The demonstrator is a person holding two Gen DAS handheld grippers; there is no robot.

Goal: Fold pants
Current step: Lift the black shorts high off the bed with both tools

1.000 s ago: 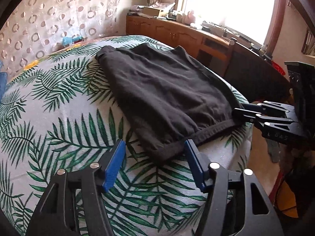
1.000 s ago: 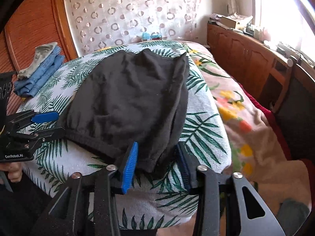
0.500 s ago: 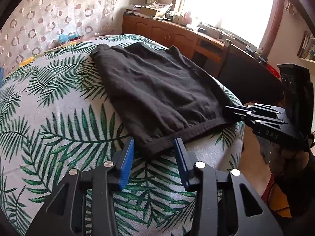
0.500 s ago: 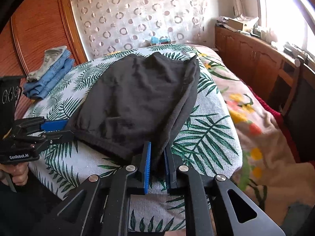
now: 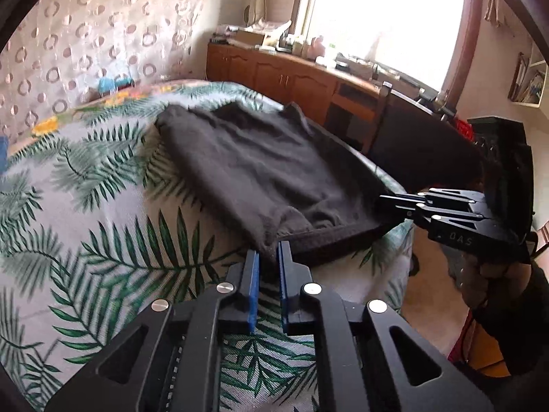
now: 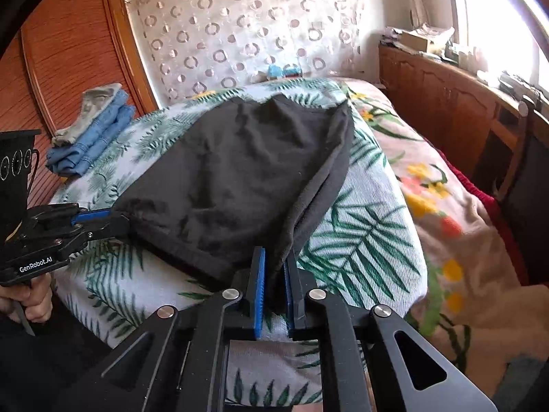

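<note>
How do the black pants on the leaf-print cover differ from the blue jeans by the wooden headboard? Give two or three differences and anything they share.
1. Colour: the black pants are dark and plain; the blue jeans are light denim.
2. Pose: the pants lie spread in a broad sheet; the jeans sit folded in a stack, with a grey garment on top.
3. Handling: the left gripper and right gripper pinch the pants' near corners; nothing holds the jeans.
Both lie on the bed.

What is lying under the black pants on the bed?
Under the black pants lies a white cover with green palm leaves; it shows all around them. The part directly beneath is covered, so anything there cannot be seen. Both claws pinch the near hem.
</note>
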